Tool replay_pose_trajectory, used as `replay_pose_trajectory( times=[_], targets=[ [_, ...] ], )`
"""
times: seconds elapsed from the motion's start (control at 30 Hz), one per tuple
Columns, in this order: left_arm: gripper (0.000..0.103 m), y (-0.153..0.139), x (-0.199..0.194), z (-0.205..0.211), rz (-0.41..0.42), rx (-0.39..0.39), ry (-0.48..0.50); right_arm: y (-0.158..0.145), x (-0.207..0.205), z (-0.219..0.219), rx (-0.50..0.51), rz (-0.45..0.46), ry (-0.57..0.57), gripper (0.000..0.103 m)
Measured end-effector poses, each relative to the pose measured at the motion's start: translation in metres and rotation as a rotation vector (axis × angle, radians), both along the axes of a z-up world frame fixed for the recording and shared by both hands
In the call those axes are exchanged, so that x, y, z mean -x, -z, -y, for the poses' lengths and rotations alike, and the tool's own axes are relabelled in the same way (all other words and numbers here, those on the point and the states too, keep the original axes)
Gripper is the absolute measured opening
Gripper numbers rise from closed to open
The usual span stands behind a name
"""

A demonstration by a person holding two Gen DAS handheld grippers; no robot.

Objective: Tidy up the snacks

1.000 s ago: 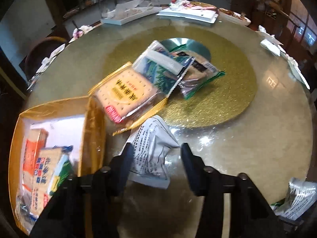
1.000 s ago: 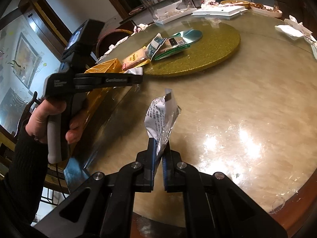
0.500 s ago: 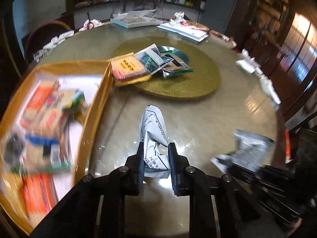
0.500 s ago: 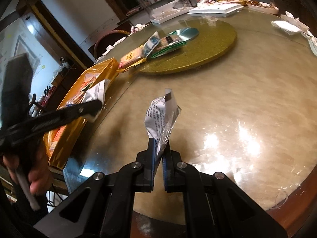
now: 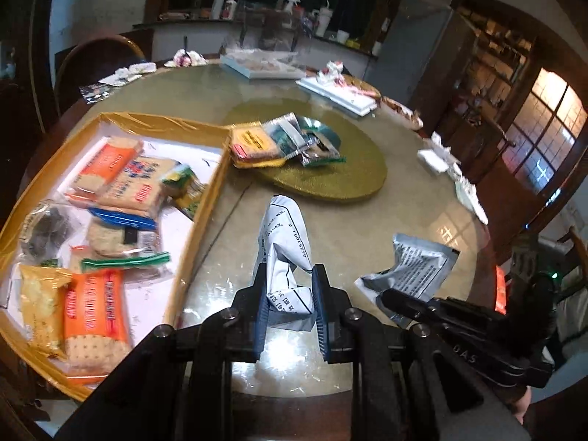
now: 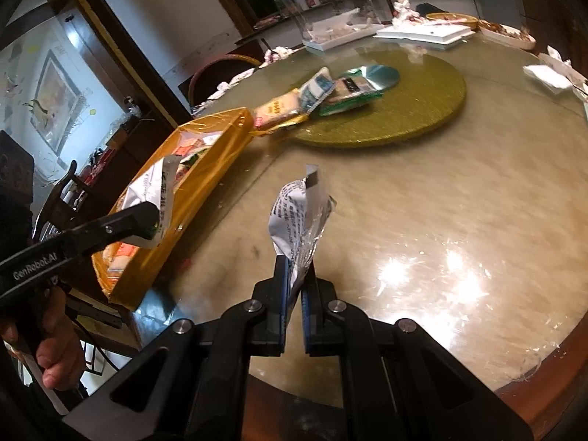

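My left gripper (image 5: 290,294) is shut on a crumpled white snack packet (image 5: 284,235) with black print, held in the air by the right rim of the gold tray (image 5: 205,213). In the right wrist view that left gripper (image 6: 147,220) and its white packet (image 6: 158,187) hang over the near end of the tray (image 6: 205,191). My right gripper (image 6: 294,286) is shut on a silver printed packet (image 6: 301,217) above the table; from the left wrist this silver packet (image 5: 415,268) shows at the right. Several cracker packs fill the tray.
A few snack packs (image 5: 279,143) lie on the gold turntable (image 5: 352,183) mid-table. White trays and a clear box (image 6: 330,33) stand at the far edge, with crumpled tissues (image 5: 437,158) along the right rim. A hand (image 6: 55,360) grips the left tool's handle.
The left jaws closed on the white packet and lifted it off the table, carrying it left toward the tray. The right gripper kept its silver packet and rose slightly.
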State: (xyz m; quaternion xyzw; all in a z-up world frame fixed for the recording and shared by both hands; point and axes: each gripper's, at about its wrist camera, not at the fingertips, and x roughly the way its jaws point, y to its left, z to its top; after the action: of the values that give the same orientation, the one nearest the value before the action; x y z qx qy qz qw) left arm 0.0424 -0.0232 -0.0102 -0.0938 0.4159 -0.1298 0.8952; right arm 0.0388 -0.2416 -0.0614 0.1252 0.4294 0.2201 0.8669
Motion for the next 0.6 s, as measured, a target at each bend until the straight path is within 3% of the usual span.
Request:
replay_pose_trajectory(
  times=[0.6],
  targets=[
    [0.020,-0.030,0.017,-0.065,0.076,0.052,-0.128,-0.034,0.011,-0.071,-0.008,0.072,-0.154,0.007]
  ],
)
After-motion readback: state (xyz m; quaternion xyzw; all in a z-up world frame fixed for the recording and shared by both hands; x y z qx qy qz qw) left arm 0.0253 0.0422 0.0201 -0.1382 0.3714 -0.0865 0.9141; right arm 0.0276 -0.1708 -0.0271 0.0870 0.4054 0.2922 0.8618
